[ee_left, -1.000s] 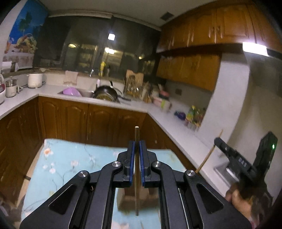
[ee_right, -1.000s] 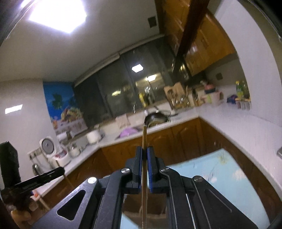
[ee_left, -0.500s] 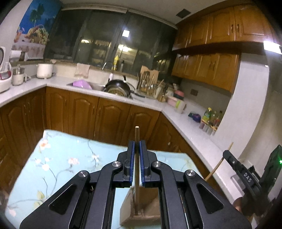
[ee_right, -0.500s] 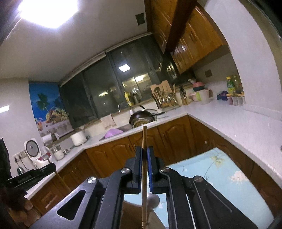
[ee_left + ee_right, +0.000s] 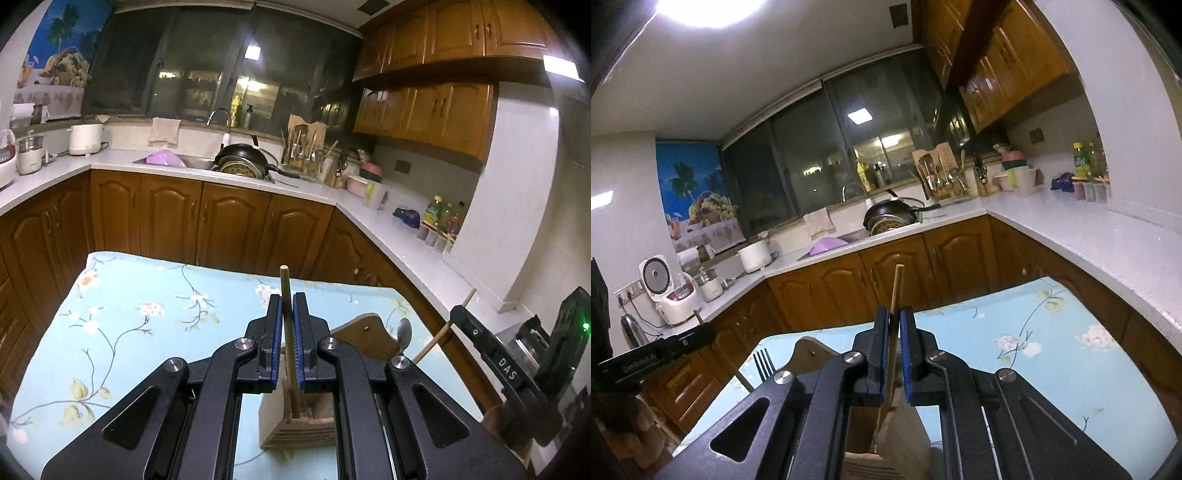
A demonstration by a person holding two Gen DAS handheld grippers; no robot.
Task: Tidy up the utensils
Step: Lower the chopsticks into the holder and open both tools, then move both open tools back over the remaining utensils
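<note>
My left gripper is shut on a wooden chopstick held upright. Its lower end stands inside a compartment of the wooden utensil holder on the table. A metal spoon sticks up beside the holder's tall back board. My right gripper is shut on a second chopstick, also near upright, running down over the same holder. Whether its lower tip is inside the holder I cannot tell. Fork tines stand up next to the back board.
The table carries a light-blue floral cloth. Brown cabinets and a white L-shaped counter surround it. There are a sink with a black pan, rice cookers and bottles on the counter.
Both grippers have sunk toward the table with their chopsticks. The holder has come into view under the jaws, and the left chopstick's lower end now sits in it.
</note>
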